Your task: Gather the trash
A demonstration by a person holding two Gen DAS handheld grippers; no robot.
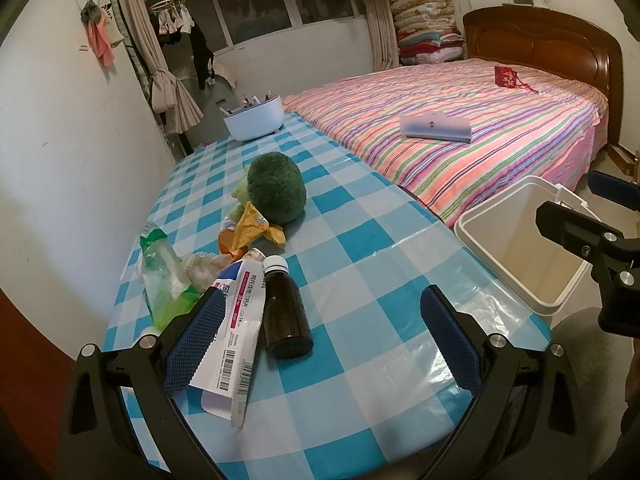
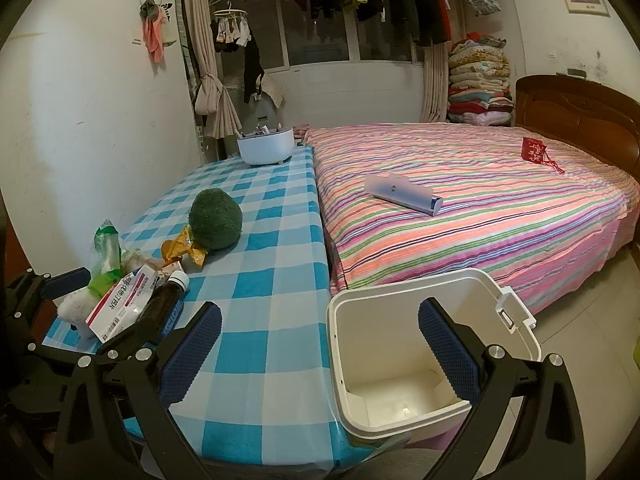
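Left wrist view shows the left gripper [image 1: 322,336] spread wide around the brown medicine bottle [image 1: 285,312] and the flattened medicine box [image 1: 236,328], near the white bin [image 2: 420,352]. I think it should close on one item only. The right gripper [image 2: 320,352], wide too, hangs over the bin, which looks empty.

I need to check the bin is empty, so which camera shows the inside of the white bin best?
The right wrist view: it looks down into the white bin, showing its bare floor. The left wrist view shows the white bin sideways, floor hidden.
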